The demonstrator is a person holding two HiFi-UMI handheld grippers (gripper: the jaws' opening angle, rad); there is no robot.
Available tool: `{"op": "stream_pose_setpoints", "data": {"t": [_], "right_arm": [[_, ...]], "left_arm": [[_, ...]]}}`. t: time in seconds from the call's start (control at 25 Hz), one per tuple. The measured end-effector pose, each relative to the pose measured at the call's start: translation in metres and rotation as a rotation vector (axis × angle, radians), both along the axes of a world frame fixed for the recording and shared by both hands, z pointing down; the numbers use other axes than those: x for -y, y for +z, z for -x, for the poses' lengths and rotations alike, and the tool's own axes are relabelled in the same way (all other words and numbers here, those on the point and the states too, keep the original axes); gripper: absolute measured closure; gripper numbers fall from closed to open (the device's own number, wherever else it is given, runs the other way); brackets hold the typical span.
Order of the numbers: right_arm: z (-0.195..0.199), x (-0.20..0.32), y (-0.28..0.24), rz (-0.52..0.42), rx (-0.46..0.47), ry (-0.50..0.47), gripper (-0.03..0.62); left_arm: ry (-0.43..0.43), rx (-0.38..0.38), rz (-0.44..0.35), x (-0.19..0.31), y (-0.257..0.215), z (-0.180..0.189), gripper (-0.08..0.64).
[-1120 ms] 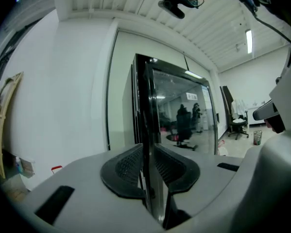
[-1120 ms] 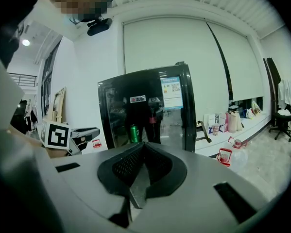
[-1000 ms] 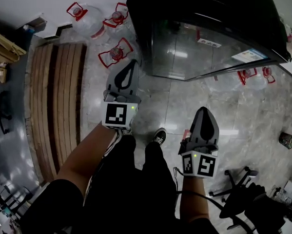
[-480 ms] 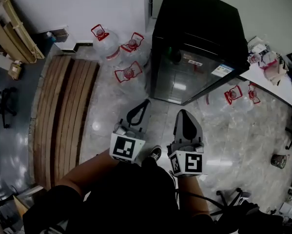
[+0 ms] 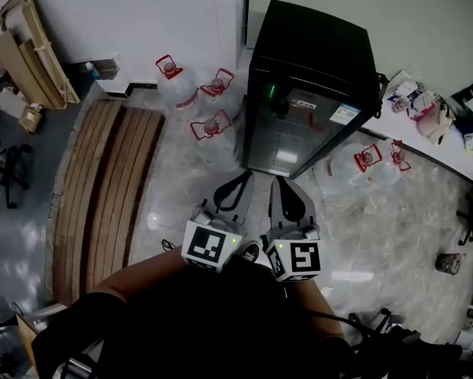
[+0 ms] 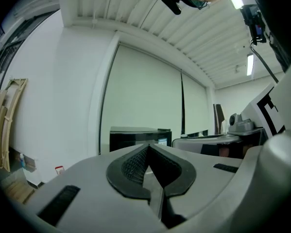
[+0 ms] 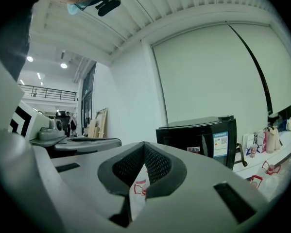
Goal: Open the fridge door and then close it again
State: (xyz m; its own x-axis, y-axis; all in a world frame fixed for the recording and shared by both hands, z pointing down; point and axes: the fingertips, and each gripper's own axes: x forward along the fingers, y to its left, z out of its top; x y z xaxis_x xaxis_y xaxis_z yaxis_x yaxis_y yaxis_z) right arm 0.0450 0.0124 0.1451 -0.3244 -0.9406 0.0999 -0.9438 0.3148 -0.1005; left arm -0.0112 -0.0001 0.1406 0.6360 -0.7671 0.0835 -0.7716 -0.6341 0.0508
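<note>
Wooden slats point(image 5: 102, 188) lie at nine o'clock, with water jugs point(image 5: 208, 125) at eleven. At centre the left tongs point(image 5: 249, 174) are clenched on nothing. Just beside them, the right tongs point(image 5: 278, 180) are likewise clenched and empty. The black fridge point(image 5: 307, 93) stands at twelve, door shut, apart from both tongs. A cluttered counter point(image 5: 457, 160) runs at two.

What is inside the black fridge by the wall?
Its contents cannot be seen. The fridge has its door closed, and the dark glossy panel shows only reflections, two stickers and a small green light.
</note>
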Motion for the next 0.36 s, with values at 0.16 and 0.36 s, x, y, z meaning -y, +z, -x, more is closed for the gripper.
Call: {"op": "stream_pose_setpoints", "data": {"t": [0.16,0.36], "right_arm": [[0.003,-0.008,-0.011,-0.021,-0.011,-0.016,0.577],[0.009,-0.021,-0.019,-0.026,-0.032,-0.044,0.577]], "left_arm": [[-0.009,-0.007,-0.015,-0.007,-0.008,0.002,0.552],[0.008,0.023,-0.039,-0.02,-0.01,0.004,0.552]]}}
